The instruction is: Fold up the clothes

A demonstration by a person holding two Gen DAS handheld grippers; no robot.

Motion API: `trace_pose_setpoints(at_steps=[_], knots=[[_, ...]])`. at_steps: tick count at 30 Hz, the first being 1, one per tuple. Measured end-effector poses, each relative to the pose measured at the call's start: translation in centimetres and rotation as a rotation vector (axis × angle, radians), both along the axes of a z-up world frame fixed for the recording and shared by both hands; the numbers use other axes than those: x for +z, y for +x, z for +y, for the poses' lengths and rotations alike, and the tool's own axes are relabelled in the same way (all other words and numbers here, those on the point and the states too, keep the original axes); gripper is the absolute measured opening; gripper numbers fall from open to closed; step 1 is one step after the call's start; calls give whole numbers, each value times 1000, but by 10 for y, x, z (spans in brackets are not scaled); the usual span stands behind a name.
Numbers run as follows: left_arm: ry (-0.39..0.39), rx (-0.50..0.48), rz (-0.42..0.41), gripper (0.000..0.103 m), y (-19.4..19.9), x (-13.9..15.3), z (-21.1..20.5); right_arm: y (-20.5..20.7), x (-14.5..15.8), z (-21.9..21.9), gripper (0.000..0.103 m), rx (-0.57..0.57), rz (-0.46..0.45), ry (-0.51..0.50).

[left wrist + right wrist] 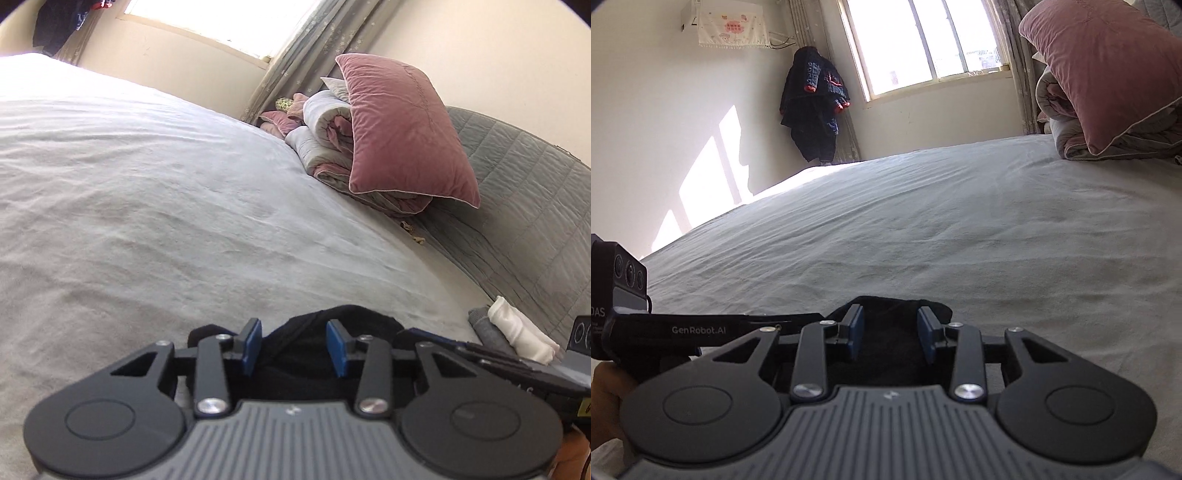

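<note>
A black garment (343, 325) lies bunched on the grey bedsheet (166, 206) at the near edge of the bed. My left gripper (294, 345) is open, its blue pads (252, 343) set apart over the black cloth. In the right wrist view the same black garment (890, 321) lies under and between the pads of my right gripper (891, 332), which is also open. The left gripper's body (698, 330) shows at the left of the right wrist view, close beside the right one. How the garment lies under the grippers is hidden.
A pink pillow (402, 136) rests on folded quilts (325, 133) against the grey headboard (524, 206). Folded grey and white clothes (517, 332) sit at the bed's right side. Dark clothes hang in the corner (812, 103) by the window (923, 40).
</note>
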State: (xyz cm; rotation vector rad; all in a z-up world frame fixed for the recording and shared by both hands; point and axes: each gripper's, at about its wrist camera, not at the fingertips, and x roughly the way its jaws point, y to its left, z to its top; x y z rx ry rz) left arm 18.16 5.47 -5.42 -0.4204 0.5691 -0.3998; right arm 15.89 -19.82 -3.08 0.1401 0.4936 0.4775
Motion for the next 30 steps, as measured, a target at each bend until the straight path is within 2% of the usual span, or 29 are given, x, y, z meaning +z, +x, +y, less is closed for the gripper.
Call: trace_pose_setpoints(at_steps=[3, 6, 8, 14, 19, 23, 27, 30], knots=[[-40, 46, 30, 39, 6, -4, 7, 15, -16, -5, 35, -27, 106, -29], [-41, 74, 37, 40, 0, 1, 7, 12, -13, -8, 35, -31, 103, -13], [-39, 88, 36, 45, -7, 9, 7, 8, -9, -7, 35, -38, 96, -4], [-7, 72, -38, 49, -39, 43, 12, 3, 16, -14, 35, -72, 139, 143], [9, 22, -38, 52, -65, 44, 4, -13, 40, -7, 35, -98, 145, 61], [53, -26, -28, 54, -87, 35, -9, -28, 39, -5, 35, -103, 187, -13], [112, -69, -3, 55, -106, 20, -23, -40, 21, -7, 33, -106, 258, -80], [162, -99, 7, 55, -118, 13, -31, -47, 6, -11, 33, -113, 313, -86]])
